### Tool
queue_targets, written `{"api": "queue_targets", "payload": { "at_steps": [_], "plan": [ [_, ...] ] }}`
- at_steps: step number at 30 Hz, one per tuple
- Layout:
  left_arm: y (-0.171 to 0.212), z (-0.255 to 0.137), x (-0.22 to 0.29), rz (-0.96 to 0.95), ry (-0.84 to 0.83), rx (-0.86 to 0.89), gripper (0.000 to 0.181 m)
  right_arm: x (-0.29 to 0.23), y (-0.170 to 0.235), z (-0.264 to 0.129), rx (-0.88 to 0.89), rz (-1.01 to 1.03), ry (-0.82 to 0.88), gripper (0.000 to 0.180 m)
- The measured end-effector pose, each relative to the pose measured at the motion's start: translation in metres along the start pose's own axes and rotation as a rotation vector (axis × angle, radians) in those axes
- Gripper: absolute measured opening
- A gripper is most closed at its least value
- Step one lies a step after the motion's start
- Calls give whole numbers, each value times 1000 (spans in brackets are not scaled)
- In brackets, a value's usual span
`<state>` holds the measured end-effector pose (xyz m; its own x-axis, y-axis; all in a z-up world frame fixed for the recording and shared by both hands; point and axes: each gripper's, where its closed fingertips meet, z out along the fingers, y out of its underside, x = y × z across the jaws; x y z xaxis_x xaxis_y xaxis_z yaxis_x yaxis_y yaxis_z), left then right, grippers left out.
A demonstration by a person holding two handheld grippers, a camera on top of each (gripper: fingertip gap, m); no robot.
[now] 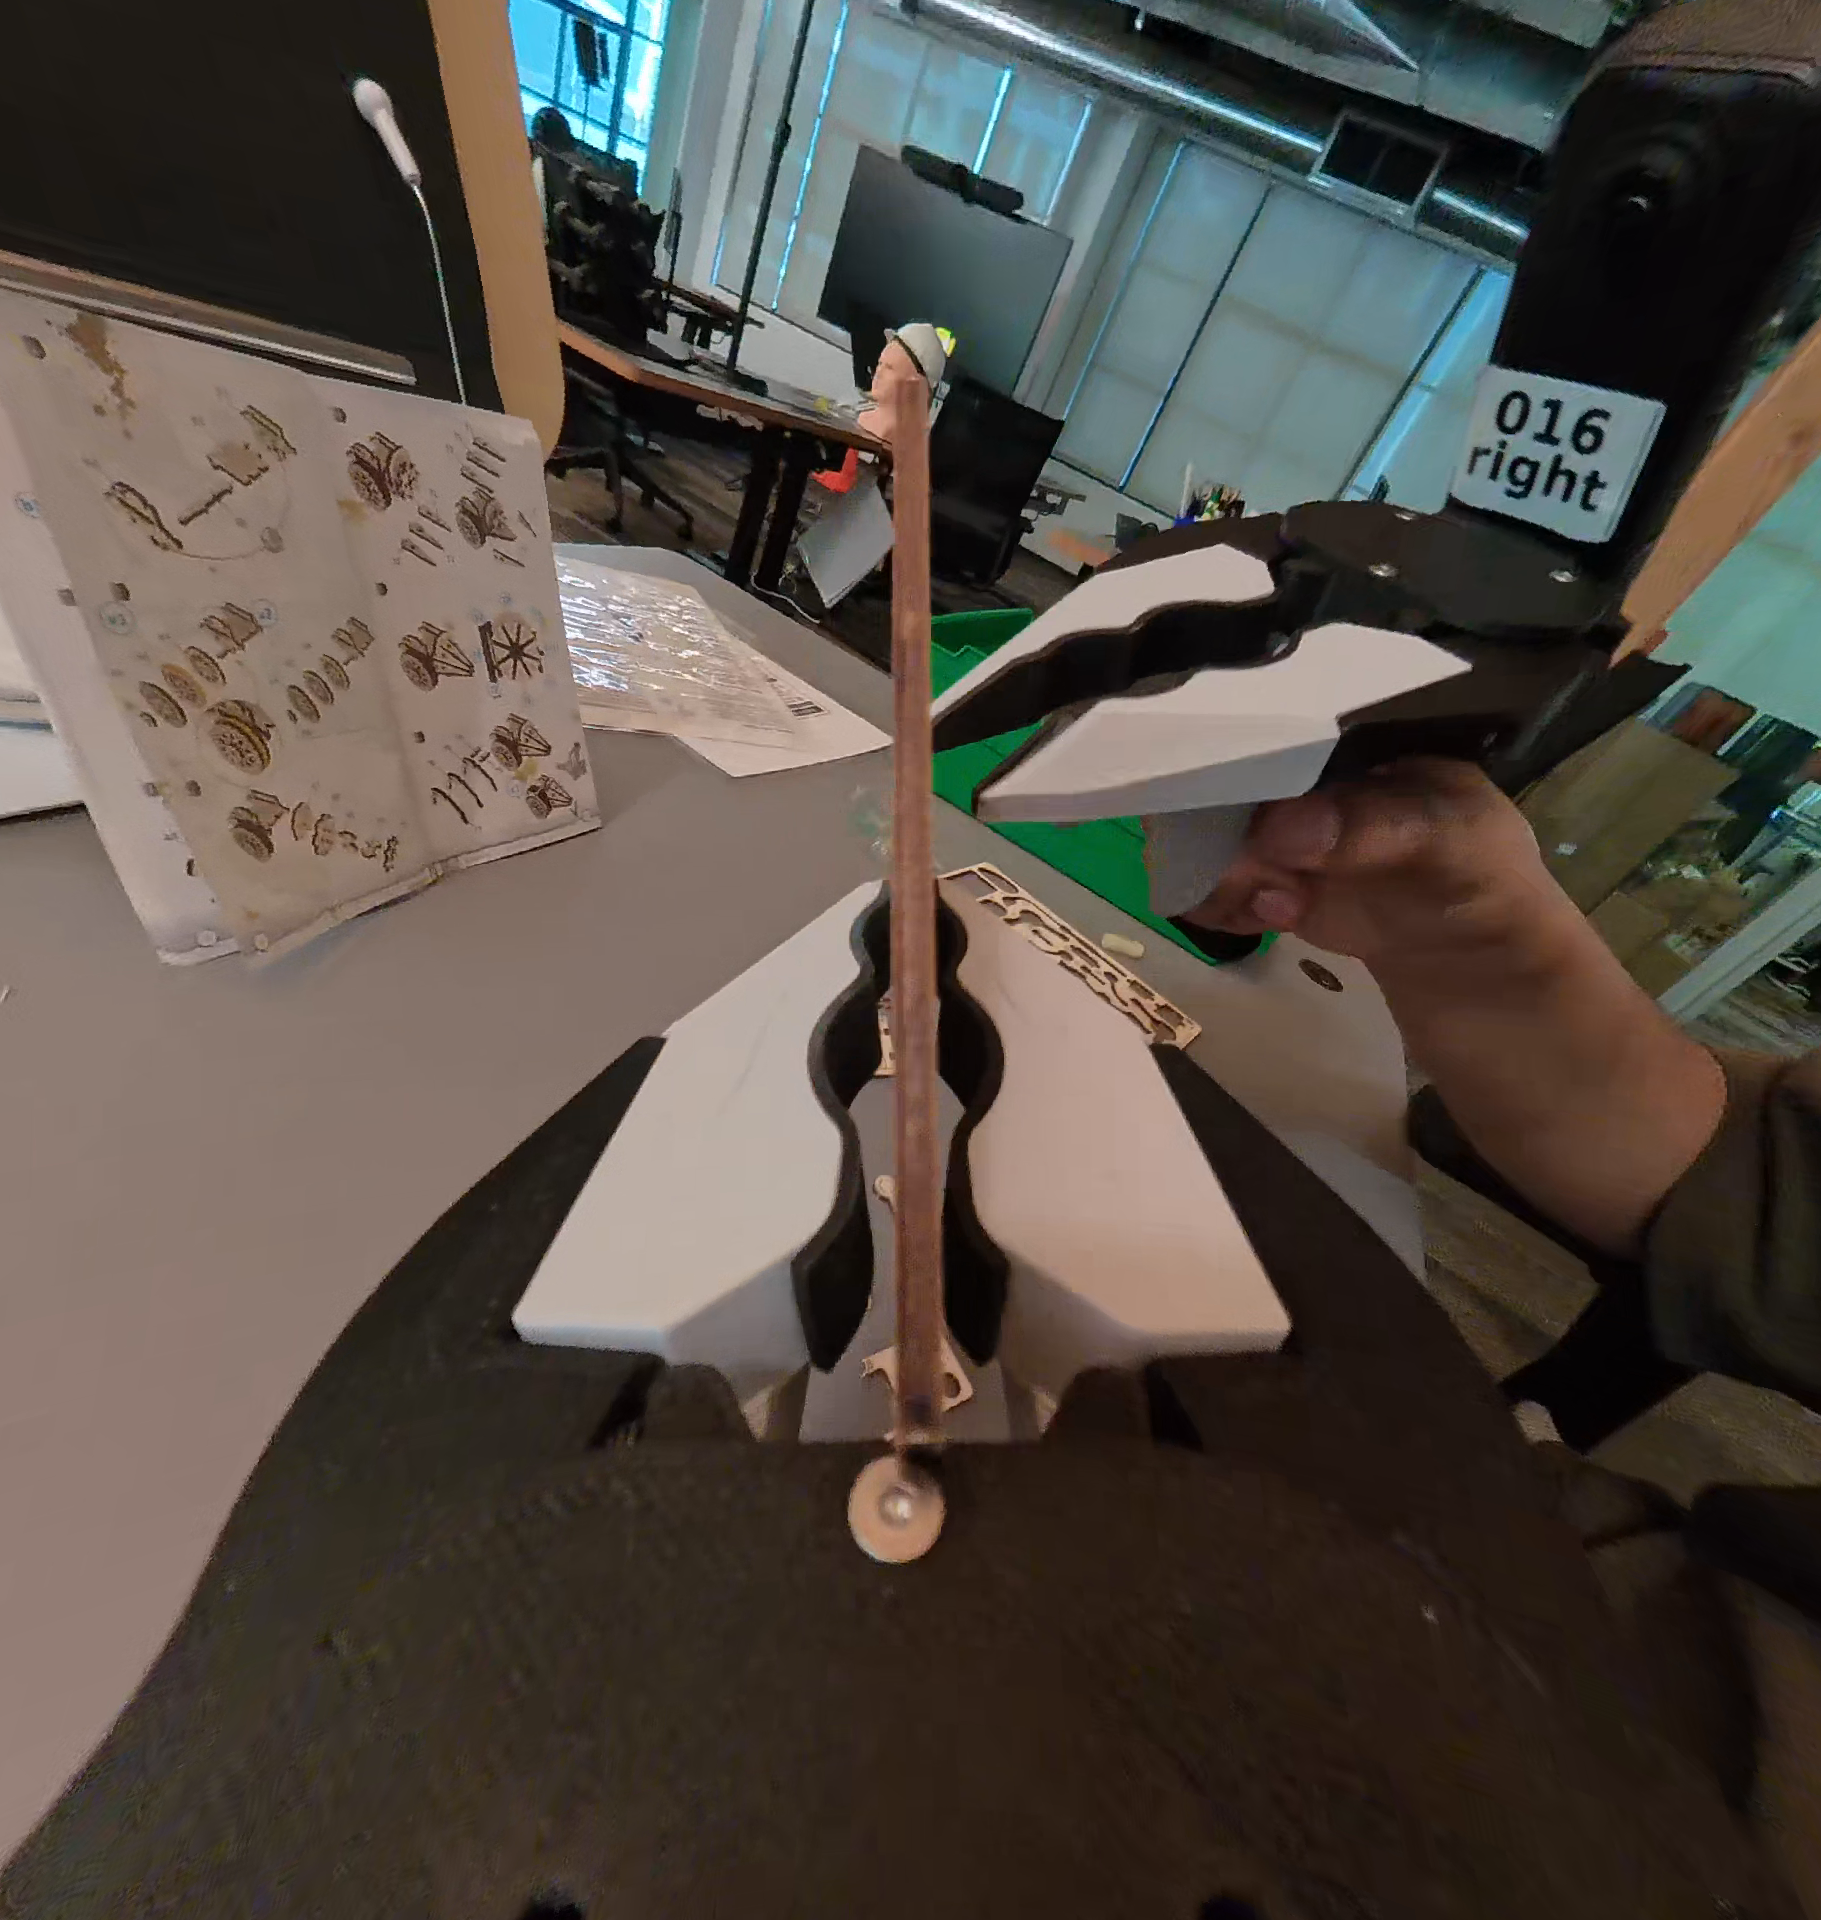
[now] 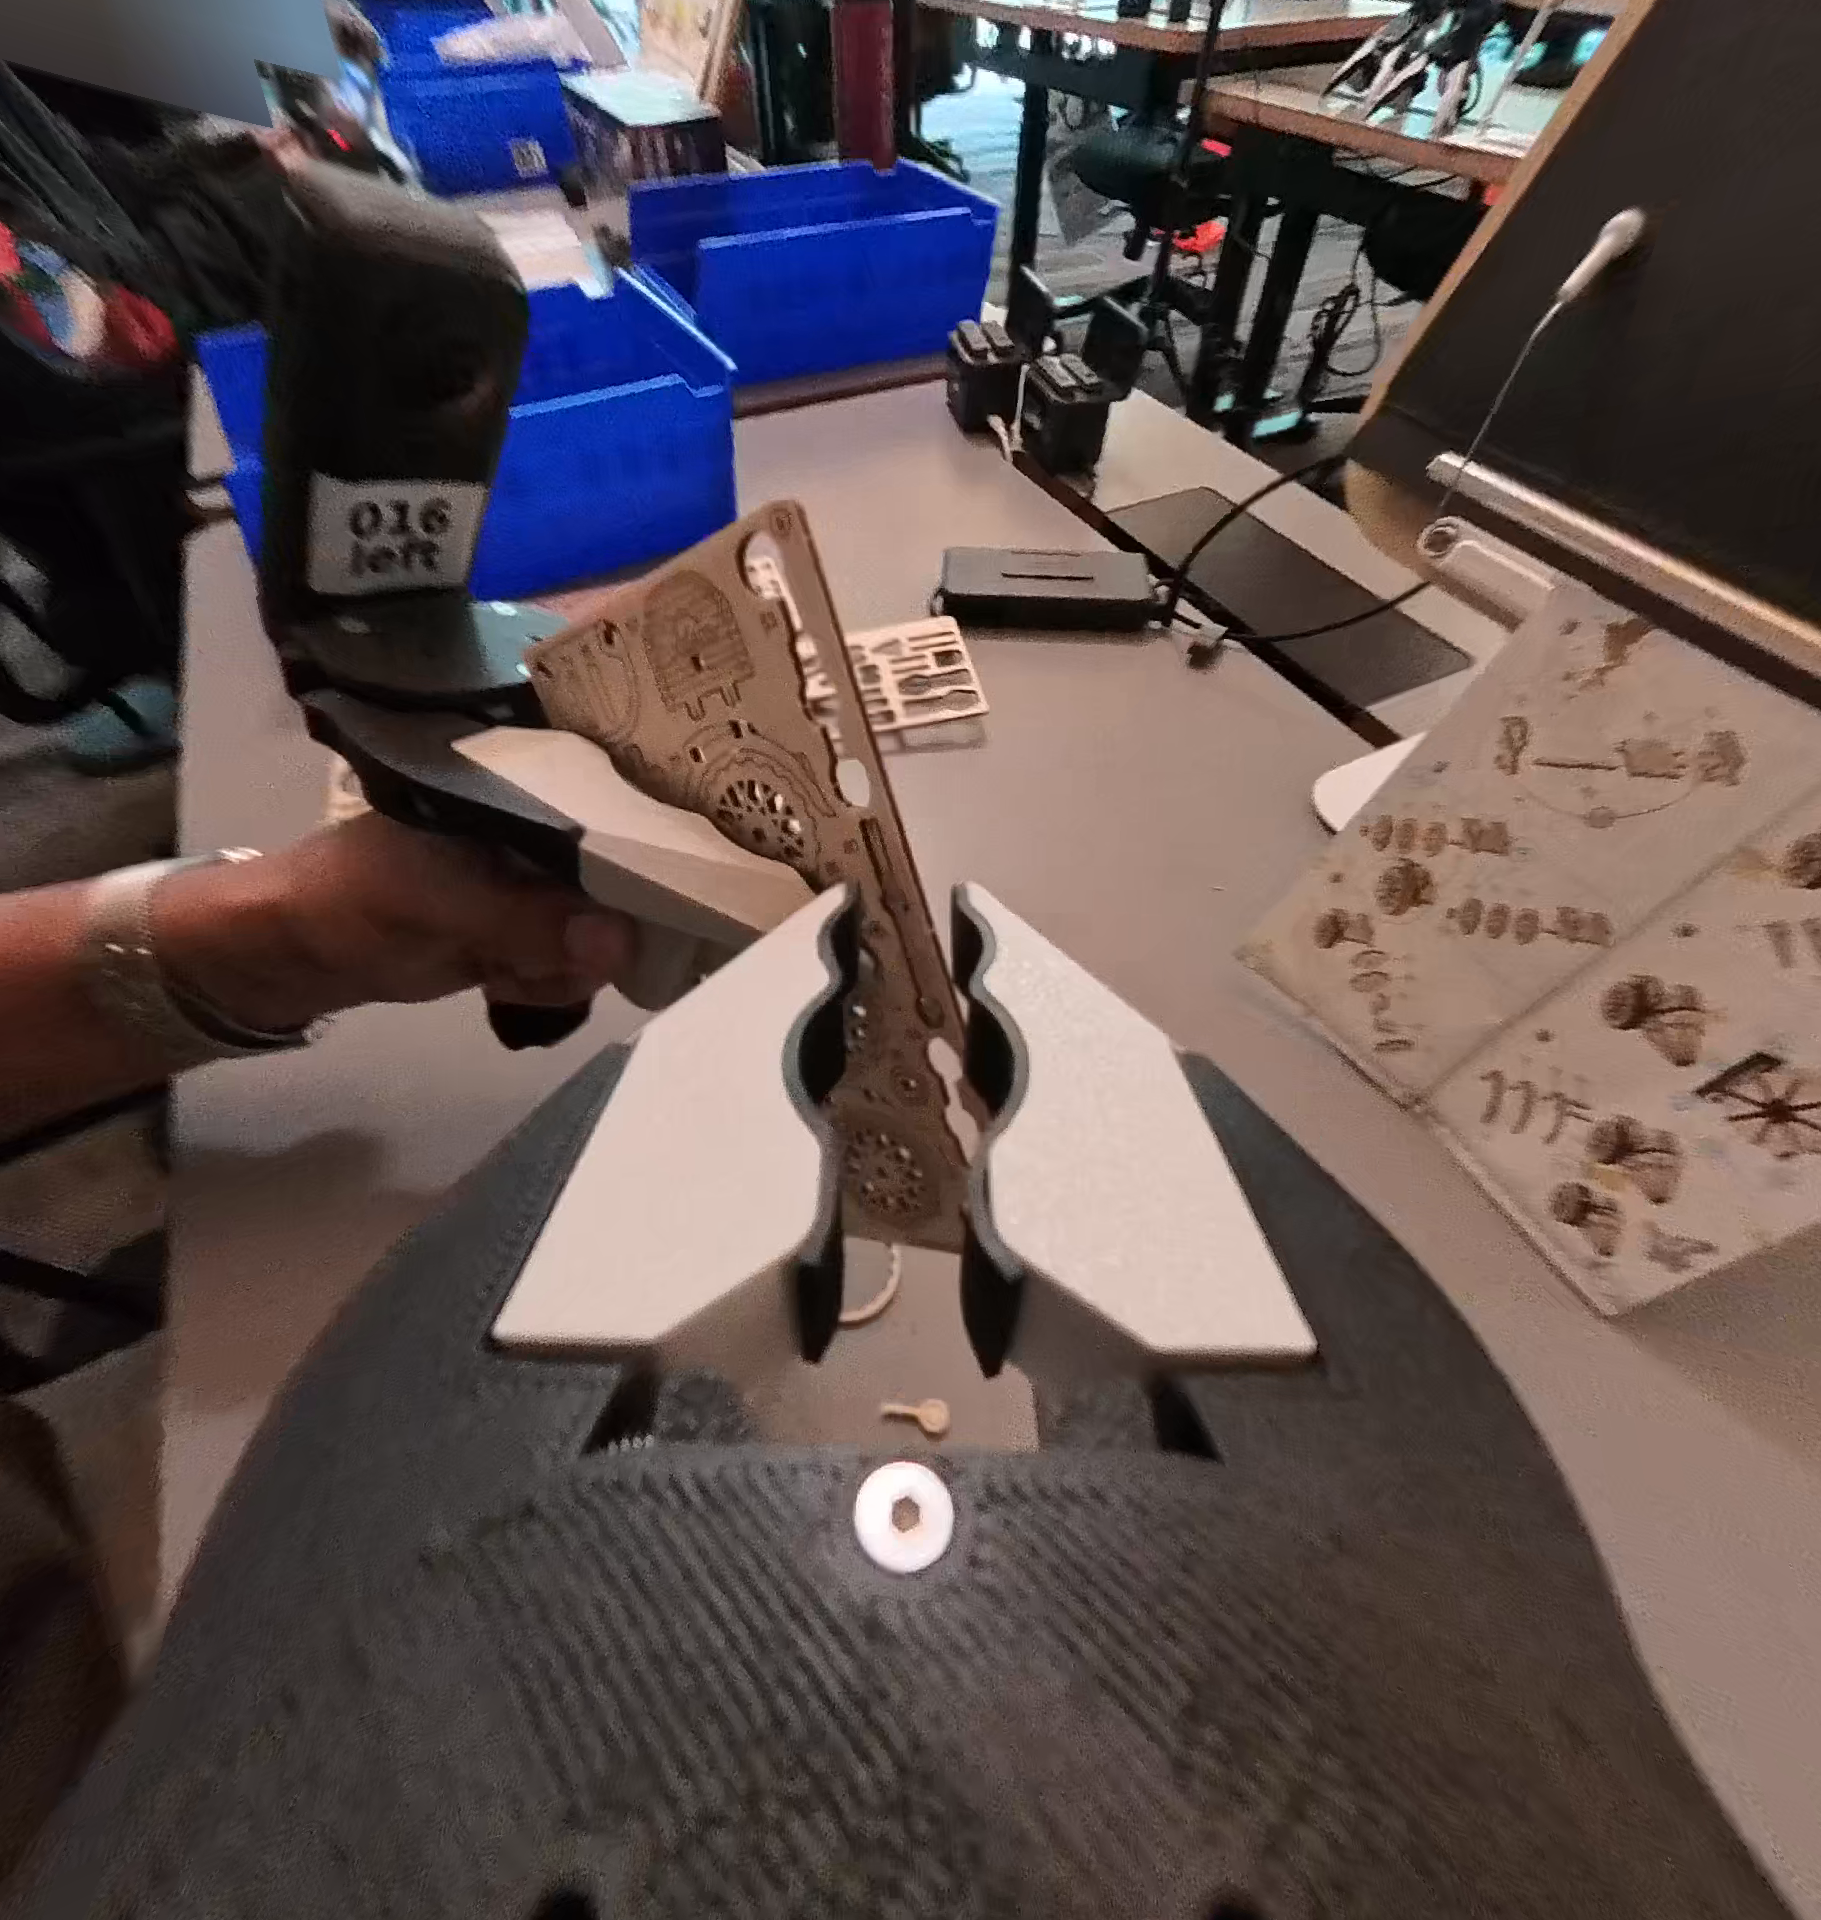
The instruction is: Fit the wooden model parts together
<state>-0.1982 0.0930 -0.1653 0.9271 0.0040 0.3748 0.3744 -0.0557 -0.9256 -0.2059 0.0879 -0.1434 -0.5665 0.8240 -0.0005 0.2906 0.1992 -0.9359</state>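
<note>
While my left gripper [image 1: 911, 935] clamps the wooden sheet [image 2: 740, 748] by one edge, the sheet stands up off the grey table [image 1: 262, 1091], tilted, its laser-cut wheels and slots facing my right side. Seen from my left wrist it is only a thin brown strip rising edge-on between the two pale fingers [image 1: 740, 1122]. My right gripper [image 2: 901, 914] has its jaws parted to a narrow gap with the sheet's lower edge inside that gap; I cannot tell whether either pad touches the wood. A second, smaller cut-out sheet [image 2: 916, 675] lies flat on the table beyond, and a small loose wooden piece [image 2: 918, 1415] lies under my right gripper. Folded instruction pages [image 1: 293, 644] with printed diagrams stand propped against a dark board. Blue bins [image 2: 615, 436] sit at the table's far side.
</note>
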Motion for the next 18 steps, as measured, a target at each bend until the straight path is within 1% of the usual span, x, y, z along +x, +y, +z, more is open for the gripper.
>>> {"api": "queue_targets", "payload": {
  "at_steps": [2, 9, 12, 14, 18],
  "plan": [
    [-2, -1, 2, 1, 14, 9, 1, 1, 0, -1, 8, 35, -15, 14],
    [-4, -1, 10, -2, 56, 12, 1, 2, 1, -1, -8, -55, 18, 13],
    [-2, 0, 11, 61, 30, -8, 1, 0, 1, -2, -25, -115, 39, 10],
    [1, 1, 10, 137, -16, -38, 2, -2, 4, -1, -57, -168, 60, 4],
    [4, 1, 10, 204, -41, -66, 1, -3, 7, -1, -87, -222, 98, 4]
  ]
}}
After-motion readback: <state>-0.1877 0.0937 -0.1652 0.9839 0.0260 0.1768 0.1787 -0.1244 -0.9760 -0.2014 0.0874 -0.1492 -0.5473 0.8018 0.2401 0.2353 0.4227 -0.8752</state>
